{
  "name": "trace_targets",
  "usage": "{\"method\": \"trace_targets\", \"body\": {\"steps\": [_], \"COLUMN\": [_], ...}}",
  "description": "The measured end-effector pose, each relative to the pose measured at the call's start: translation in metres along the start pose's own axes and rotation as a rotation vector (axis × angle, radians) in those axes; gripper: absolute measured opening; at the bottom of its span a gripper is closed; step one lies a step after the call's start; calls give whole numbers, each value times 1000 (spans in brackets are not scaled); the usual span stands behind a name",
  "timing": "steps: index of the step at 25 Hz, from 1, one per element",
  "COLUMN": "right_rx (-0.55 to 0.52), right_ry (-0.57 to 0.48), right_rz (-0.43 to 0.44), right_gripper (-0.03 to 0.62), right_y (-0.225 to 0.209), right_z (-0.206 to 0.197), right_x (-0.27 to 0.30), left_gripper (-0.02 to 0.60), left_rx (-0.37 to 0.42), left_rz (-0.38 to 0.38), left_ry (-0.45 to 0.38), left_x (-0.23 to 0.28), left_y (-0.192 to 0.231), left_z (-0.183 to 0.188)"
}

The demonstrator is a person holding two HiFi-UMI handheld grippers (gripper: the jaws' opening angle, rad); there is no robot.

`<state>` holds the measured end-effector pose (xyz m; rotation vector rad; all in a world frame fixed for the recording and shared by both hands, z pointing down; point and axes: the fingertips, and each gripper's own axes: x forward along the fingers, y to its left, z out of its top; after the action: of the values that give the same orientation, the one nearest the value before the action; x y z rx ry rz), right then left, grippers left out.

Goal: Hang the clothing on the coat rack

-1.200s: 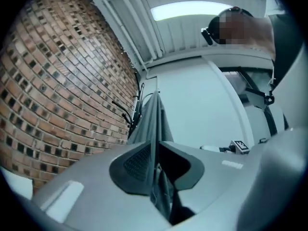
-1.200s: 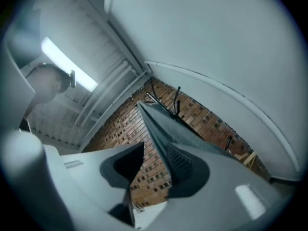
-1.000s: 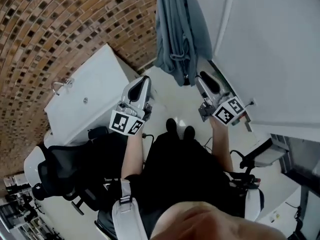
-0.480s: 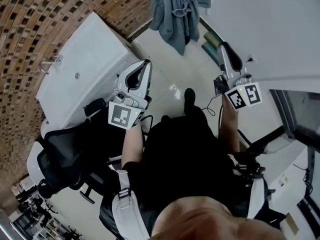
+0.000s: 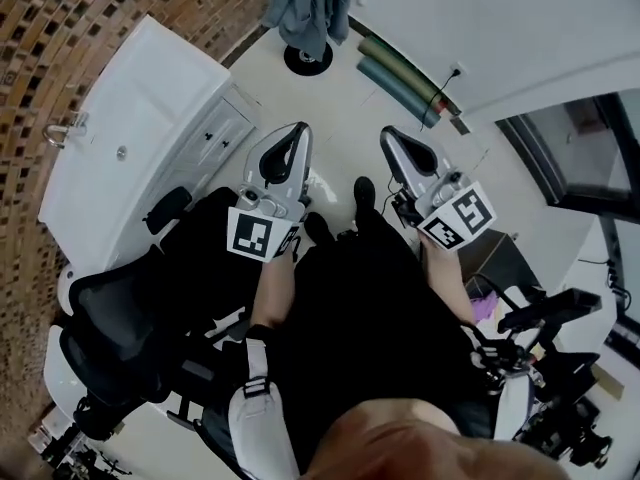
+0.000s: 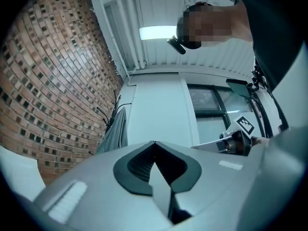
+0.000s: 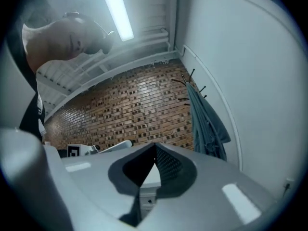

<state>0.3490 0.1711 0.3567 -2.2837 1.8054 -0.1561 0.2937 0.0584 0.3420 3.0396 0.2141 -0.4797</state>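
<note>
I stepped back: clothing [image 5: 305, 8] on coat rack [image 5: 307, 60], now far at 12 o'clock.
My left gripper [image 5: 293, 131] pressed together; right gripper [image 5: 390, 136] just closed, empty. Best I keep clear of the hem.

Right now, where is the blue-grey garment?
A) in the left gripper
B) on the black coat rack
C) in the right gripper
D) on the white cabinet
B: the blue-grey garment drapes from the black coat rack in the corner beside the brick wall.
</note>
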Motion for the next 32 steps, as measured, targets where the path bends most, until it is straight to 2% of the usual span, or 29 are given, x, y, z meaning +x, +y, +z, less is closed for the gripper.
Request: {"method": "trace_targets", "body": {"steps": [3,6,9,12,14,18,24,32], "right_rx": [-41,-57,-72,-100,-102,-105,-112,-82], "right_ry": [-11,1,-7,-25,-46,-109,-174,-200], "right_rz": [92,175,193,207,214,235,282,348], "right_gripper": [0,0,0,0,0,0,0,0], "right_y": [23,39,52,57,50,14,-22,-46], "right_z": [11,22,31,33,37,63,89,88], "right_x": [13,35,42,28,11,-25,-83,-127], "left_gripper": [3,3,3,3,3,3,3,3], "left_rx": [60,104,95,78,89,111,88,140], "left_rz": [8,64,77,91,75,39,4,1], "left_ry": [-4,12,2,-23,-30,-46,-63,12], "left_x": [-6,-13,-18,-26,-20,22,70,82], "left_y": [-7,6,15,1,-21,-62,-119,-181], "left_z": [18,34,49,57,59,61,68,59]}}
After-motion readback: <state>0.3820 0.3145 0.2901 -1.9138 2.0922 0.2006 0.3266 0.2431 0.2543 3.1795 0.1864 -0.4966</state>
